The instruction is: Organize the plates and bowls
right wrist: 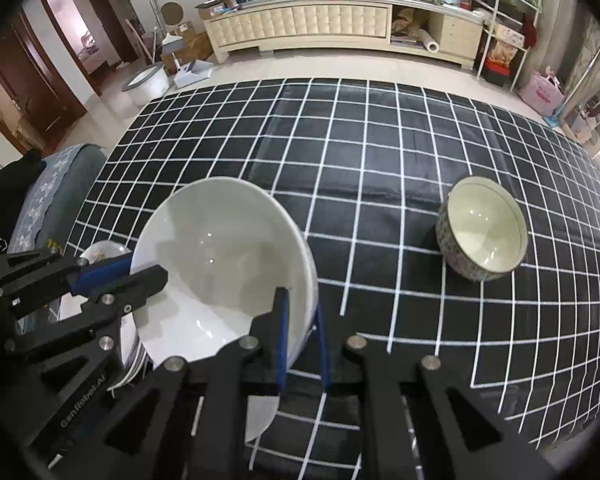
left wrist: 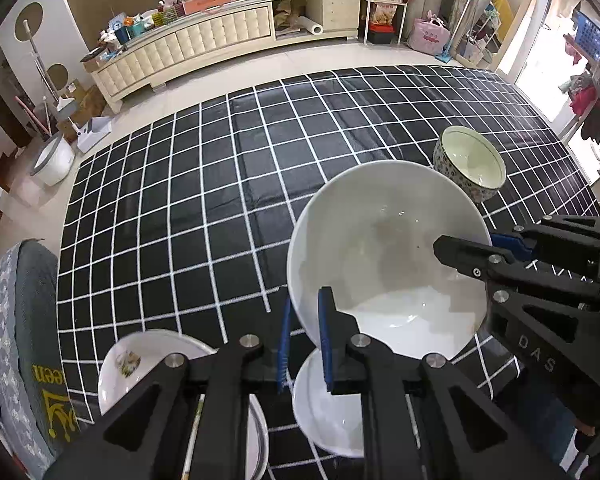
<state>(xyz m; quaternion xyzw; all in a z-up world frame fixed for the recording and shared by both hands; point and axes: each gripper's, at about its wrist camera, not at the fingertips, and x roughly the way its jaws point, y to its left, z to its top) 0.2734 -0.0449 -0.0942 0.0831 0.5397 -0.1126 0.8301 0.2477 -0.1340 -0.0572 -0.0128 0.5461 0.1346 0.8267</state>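
A large white bowl (left wrist: 384,256) is held above the black grid tablecloth, and it also shows in the right wrist view (right wrist: 220,256). My left gripper (left wrist: 305,344) is shut on its near-left rim. My right gripper (right wrist: 302,344) is shut on its opposite rim and shows at the right of the left wrist view (left wrist: 480,248). Below the bowl sits a small white dish (left wrist: 324,412). A white plate with a picture (left wrist: 128,364) lies at the near left on a stack of plates (right wrist: 132,364). A patterned bowl (left wrist: 470,164) stands upright farther right, also in the right wrist view (right wrist: 482,228).
The table (left wrist: 220,184) carries a black cloth with white grid lines. A grey cushioned chair (left wrist: 24,344) stands at the table's left edge. A long cream sideboard (left wrist: 188,40) with clutter and a white bin (left wrist: 54,158) stand on the floor beyond.
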